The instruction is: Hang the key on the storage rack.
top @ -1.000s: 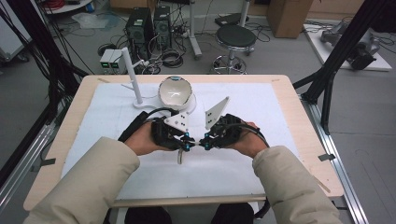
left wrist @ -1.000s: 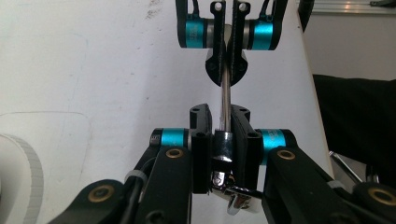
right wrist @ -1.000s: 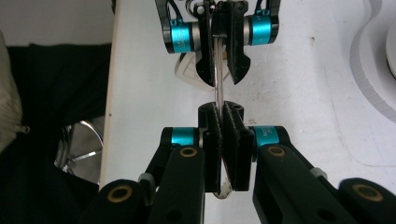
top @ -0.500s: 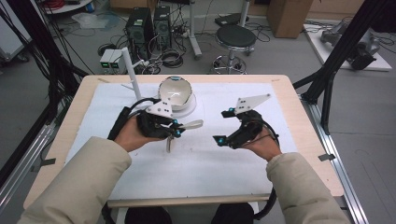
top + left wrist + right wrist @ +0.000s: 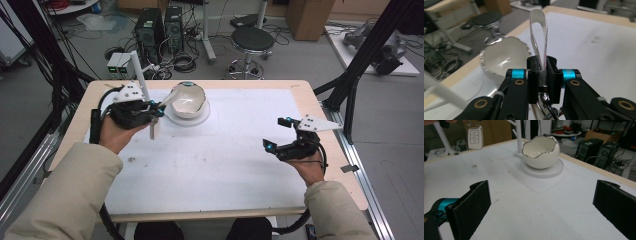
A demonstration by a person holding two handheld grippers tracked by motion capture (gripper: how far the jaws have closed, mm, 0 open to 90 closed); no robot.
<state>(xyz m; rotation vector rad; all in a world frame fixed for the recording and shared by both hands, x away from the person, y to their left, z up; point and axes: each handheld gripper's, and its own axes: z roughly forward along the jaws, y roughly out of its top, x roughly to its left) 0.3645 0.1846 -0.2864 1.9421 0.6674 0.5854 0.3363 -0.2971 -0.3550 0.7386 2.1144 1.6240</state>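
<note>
Both hands have drawn apart since the earlier frame: the left gripper [image 5: 161, 111], at ten o'clock on the table [image 5: 240, 200], stays clamped on a looped strap [image 5: 538, 37] with a car key fob [image 5: 475, 137] hanging below, beside the egg-shaped bowl [image 5: 187, 98]. Over at four o'clock, the right gripper [image 5: 278, 133] has just sprung wide, holding nothing.

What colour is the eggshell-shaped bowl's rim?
Silver, on a white bowl; clearest in the right gripper view.
</note>
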